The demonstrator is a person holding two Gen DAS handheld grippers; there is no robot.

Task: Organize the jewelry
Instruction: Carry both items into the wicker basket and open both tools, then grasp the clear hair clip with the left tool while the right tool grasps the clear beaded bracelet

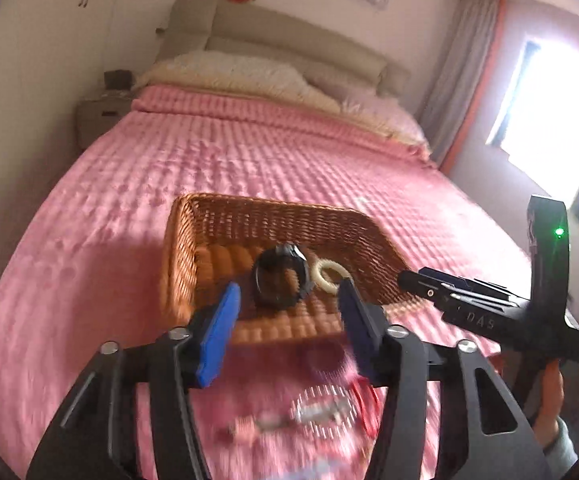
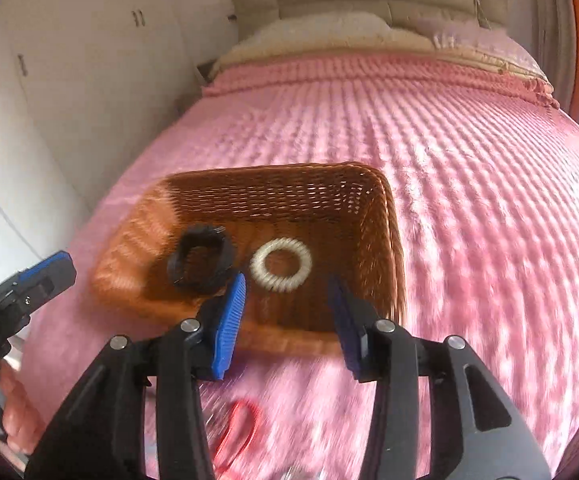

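Nearest, at the bed's (image 2: 469, 168) foot edge, blurred jewelry lies on the pink cover: a red loop (image 2: 239, 430) and silvery pieces (image 1: 321, 410). Above them the left gripper (image 1: 285, 330) and right gripper (image 2: 285, 322) both stand with jaws apart, holding nothing. Just beyond, the wicker basket (image 2: 385, 240) holds a black band (image 2: 201, 266) beside a white coil ring (image 2: 281, 264). Pillows (image 1: 229, 74) lie at the far head edge.

A wicker basket (image 2: 381, 240) sits open-topped on the pink bed (image 2: 469, 160), its raised walls ringing a black band (image 2: 201, 260) and white coil ring (image 2: 281, 264). Bedspread beyond and beside it lies bare; blurred trinkets (image 1: 321, 408) clutter the near strip under both claws.
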